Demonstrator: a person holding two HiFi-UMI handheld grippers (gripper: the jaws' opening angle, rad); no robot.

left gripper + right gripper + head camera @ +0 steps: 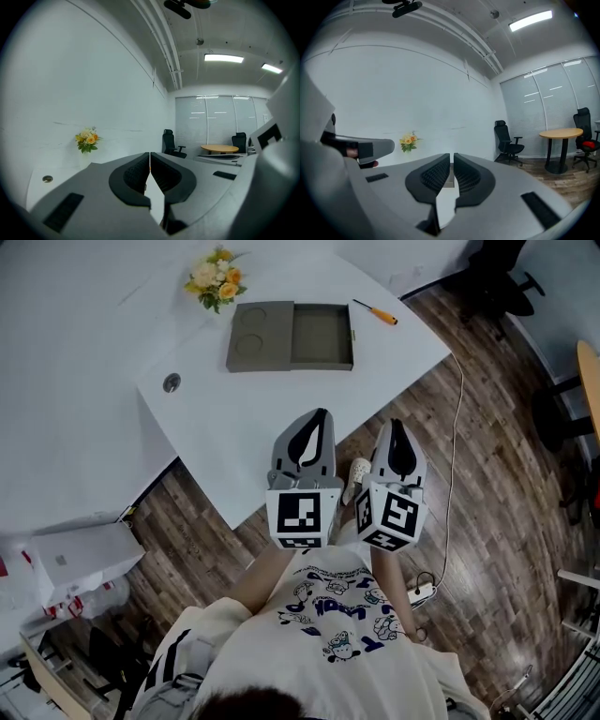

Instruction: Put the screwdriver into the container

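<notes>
The grey container (291, 335) lies open on the far part of the white table (234, 418), its lid with two round recesses on the left. To its right, beside the table's far corner, lies the screwdriver (376, 313) with its orange handle. My left gripper (322, 414) is shut and empty and hangs over the table's near edge, well short of the container. My right gripper (395, 425) is beside it over the wooden floor, also shut with nothing in it. In the left gripper view the left gripper (150, 155) has its jaws together. In the right gripper view the right gripper (452, 156) holds nothing.
A vase of yellow flowers (216, 278) stands left of the container. A round cable hole (172, 382) sits in the table further left. On the floor are a power strip (423, 592) and a white box (84, 560). Office chairs (509, 140) and a round wooden table (560, 135) stand across the room.
</notes>
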